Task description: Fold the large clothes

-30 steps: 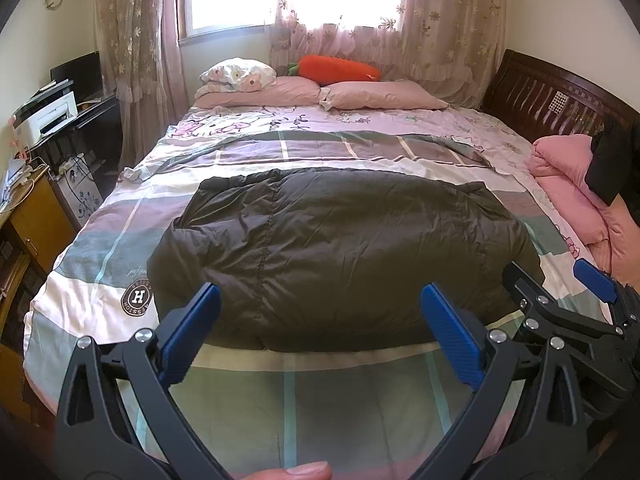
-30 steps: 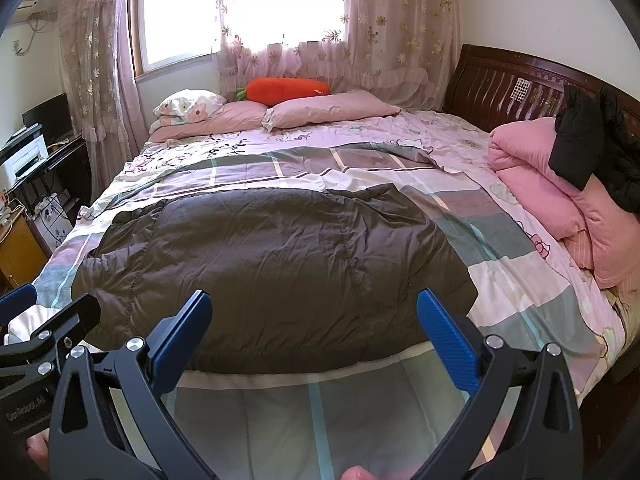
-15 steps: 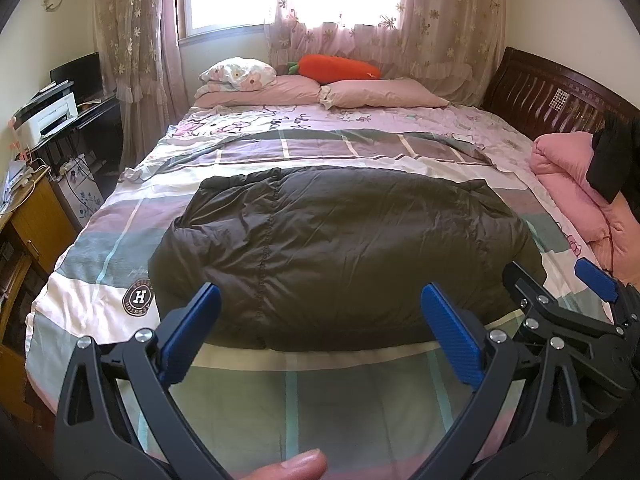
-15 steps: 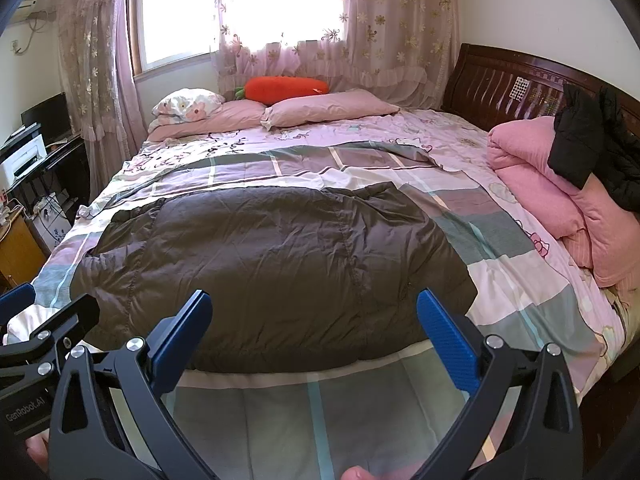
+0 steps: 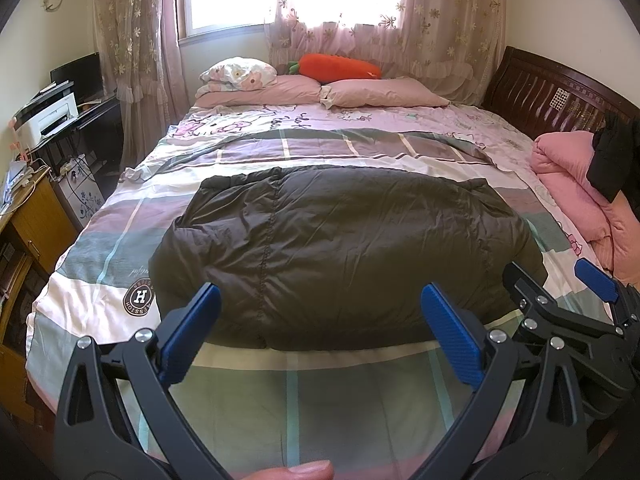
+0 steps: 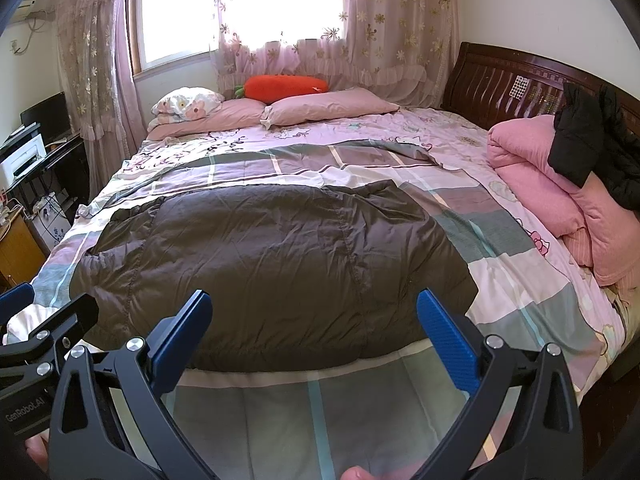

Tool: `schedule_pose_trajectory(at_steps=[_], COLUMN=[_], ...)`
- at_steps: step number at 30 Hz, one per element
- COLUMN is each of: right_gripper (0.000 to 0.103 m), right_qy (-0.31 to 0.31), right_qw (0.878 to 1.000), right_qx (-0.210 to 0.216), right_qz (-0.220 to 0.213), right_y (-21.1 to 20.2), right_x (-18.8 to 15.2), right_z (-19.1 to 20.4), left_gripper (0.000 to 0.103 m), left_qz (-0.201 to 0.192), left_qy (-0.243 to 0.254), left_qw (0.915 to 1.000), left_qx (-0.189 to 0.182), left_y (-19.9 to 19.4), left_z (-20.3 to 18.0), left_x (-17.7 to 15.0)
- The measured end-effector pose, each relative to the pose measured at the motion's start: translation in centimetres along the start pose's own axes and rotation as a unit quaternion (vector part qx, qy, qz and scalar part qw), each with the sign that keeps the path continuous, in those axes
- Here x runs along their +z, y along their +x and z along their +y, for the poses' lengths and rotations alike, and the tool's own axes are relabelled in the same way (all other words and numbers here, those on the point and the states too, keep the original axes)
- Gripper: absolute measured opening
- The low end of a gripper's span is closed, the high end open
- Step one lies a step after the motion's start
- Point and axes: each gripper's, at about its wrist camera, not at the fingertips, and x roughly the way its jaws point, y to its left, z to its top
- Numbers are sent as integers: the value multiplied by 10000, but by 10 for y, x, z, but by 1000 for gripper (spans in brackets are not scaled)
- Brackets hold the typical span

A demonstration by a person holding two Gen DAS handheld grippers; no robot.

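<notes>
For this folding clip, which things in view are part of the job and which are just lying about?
Part of the job:
dark puffy jacket, spread on the bed
left gripper, open, empty
right gripper, open, empty

Just lying about:
carrot plush
pink pillows
folded pink quilt
black garment on the quilt
printer

Home bedroom: bed (image 5: 120, 256) with pillows (image 5: 384, 94), floral curtains (image 5: 448, 20), wooden headboard (image 5: 552, 92).
</notes>
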Motion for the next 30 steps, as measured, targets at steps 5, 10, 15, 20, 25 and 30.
schedule_pose_trajectory(at_steps=[5,10,15,20,25,30], right_gripper=[102,102,102,102,102,102], right_qy=[-5,-7,-7,-3,-7,-11], right_qw=[10000,10000,10000,10000,10000,10000], right_qx=[8,20,11,17,21,-3], right_qz=[-11,-2,0,0,7,17], right_y=[0,0,0,-1,-1,-1], right_x=[0,1,-1,-1,0,-3], right_z=[0,0,-1,-1,-1,-2], left_gripper=[101,101,101,101,101,101], left_qz=[6,3,6,3,6,4], left_qy=[9,21,30,34,47,46], left_qw=[10000,10000,10000,10000,10000,9999], left_qx=[-18,-8,-17,-18,-20,-92], left_y=[-1,-1,-2,-3,-3,-5], left_z=[1,2,4,6,5,9], left_x=[-1,-1,-2,-3,-3,-5])
